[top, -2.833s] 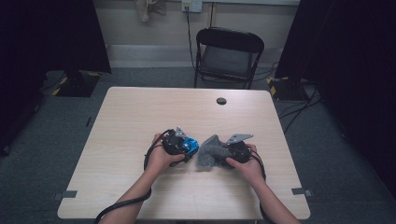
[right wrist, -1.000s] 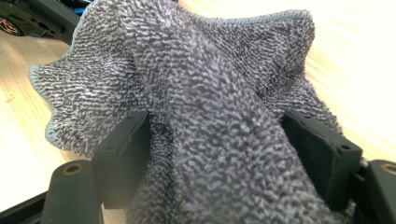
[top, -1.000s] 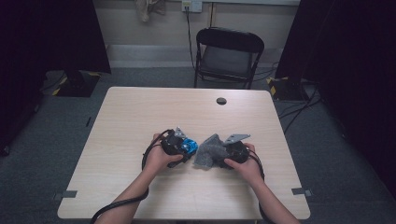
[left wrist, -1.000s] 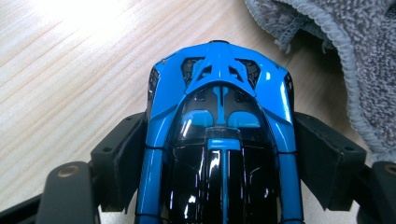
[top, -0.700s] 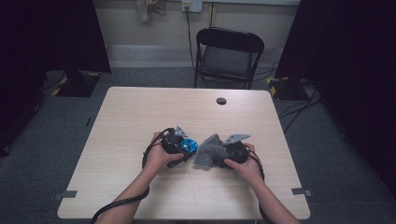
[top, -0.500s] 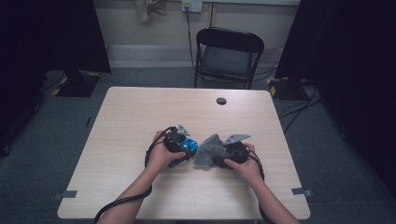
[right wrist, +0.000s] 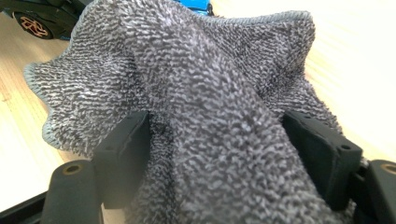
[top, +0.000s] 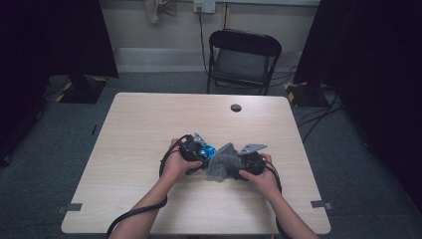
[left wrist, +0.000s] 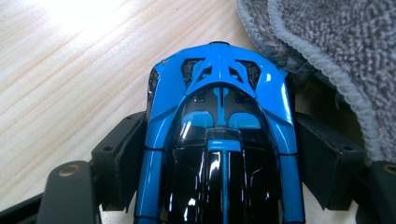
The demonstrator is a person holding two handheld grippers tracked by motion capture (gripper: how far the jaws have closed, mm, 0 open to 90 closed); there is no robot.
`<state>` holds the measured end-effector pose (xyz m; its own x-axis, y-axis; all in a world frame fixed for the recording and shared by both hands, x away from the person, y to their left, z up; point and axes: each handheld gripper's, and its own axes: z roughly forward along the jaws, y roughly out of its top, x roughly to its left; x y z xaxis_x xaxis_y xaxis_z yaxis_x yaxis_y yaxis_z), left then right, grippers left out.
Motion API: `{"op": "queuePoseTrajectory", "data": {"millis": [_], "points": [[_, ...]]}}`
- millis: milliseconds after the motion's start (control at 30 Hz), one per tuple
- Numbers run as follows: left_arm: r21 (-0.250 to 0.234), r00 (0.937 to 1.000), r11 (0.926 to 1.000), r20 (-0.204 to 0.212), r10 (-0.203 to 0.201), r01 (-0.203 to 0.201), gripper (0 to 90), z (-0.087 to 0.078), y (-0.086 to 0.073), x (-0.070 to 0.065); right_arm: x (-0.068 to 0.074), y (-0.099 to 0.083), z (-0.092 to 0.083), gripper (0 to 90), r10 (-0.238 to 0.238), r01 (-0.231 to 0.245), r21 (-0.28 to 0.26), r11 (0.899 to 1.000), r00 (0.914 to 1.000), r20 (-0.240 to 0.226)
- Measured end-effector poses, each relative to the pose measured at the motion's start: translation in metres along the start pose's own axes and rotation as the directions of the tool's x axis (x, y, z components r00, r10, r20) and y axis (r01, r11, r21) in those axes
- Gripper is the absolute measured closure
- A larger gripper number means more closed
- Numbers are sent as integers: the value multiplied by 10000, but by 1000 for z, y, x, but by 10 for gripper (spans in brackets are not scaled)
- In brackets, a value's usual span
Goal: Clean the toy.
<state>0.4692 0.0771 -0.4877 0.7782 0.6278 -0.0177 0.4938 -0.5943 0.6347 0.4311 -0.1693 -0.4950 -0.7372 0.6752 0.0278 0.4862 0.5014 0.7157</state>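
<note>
Held blue car (left wrist: 219, 140) in left tongs (top: 198, 152), clamped, near table (top: 149, 129) centre; cloth (right wrist: 205, 116) bunched in right tongs (top: 238, 162) at 3 o'clock. Best wiped gently, car kept steady.

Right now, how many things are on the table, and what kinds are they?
Toy cars: 1, the blue and black toy car
Cloths: 1, the grey cloth
Small dark round things: 1, near the table's far edge; too small to tell what it is
Grippers: 2, the left gripper and the right gripper
Total: 5
</note>
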Motion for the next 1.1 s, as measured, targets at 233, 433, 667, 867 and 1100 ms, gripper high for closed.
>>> {"op": "queuePoseTrajectory", "data": {"millis": [233, 433, 667, 867, 1100], "points": [[213, 9999, 9997, 28, -116, 115, 233, -3, 0, 0, 0, 0, 0, 247, -29, 29, 9, 10000, 10000, -5], [28, 9999, 10000, -142, 51, -50, 158, -11, 14, 0, 0, 0, 0, 247, -31, 31, 21, 10000, 10000, -14], [368, 9997, 9992, -211, 150, -142, 163, 7, 20, -1, -1, 0, -1, 250, -57, 57, 12, 10000, 10000, -21], [443, 9998, 9990, -174, -19, 27, 163, 14, 20, 2, -2, -1, -1, 251, -65, 65, 8, 10000, 10000, -55], [138, 10000, 9999, 36, 28, -28, 244, 15, 20, 1, -1, -1, -1, 251, -39, 39, -15, 10000, 10000, -31]]}}
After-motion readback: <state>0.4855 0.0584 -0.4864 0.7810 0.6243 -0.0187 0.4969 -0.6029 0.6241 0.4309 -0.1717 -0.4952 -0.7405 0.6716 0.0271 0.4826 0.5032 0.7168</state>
